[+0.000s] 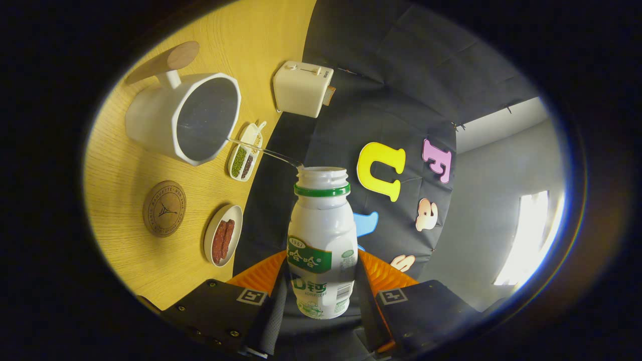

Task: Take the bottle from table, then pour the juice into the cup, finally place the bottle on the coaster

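Gripper (321, 281) clamped on bottle (322, 240), tipped, thin stream running from its mouth into cup (185, 118). Near the cup: coaster (164, 208), bean tray (246, 153), sausage dish (223, 234), toaster (302, 88) beyond.

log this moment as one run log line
phase: pouring | gripper: shut on white plastic bottle | bottle tilted, thin stream into white faceted cup | round brown coaster: bare

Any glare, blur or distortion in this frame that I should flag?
Gripper view: strong fisheye bend and a tilted table; blown-out window glare beyond the gripper, whose jaws are shut on the bottle; bottle and cup sharp; the thin pour stream is faint.
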{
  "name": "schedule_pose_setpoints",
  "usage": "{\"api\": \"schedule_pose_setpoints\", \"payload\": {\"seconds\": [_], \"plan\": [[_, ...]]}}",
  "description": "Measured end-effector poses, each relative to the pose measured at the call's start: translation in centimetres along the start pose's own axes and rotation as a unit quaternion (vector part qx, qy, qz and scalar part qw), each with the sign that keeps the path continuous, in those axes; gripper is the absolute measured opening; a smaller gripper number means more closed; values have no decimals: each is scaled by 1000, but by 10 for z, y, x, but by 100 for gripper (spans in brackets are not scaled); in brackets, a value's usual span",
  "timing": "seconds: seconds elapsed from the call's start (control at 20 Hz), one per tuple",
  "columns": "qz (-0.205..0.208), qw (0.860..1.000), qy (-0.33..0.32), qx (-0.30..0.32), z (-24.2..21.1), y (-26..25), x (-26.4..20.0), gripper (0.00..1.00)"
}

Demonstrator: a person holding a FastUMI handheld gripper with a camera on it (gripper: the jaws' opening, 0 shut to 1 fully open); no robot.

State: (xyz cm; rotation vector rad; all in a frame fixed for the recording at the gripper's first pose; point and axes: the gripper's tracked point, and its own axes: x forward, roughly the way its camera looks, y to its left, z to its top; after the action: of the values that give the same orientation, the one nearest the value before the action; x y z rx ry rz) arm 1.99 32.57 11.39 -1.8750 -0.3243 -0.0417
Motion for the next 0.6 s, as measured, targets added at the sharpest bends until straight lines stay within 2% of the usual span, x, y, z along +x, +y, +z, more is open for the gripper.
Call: {"api": "schedule_pose_setpoints", "payload": {"seconds": [0.6], "plan": [[-20, 999, -5, -31, 3, -12, 4, 66]]}}
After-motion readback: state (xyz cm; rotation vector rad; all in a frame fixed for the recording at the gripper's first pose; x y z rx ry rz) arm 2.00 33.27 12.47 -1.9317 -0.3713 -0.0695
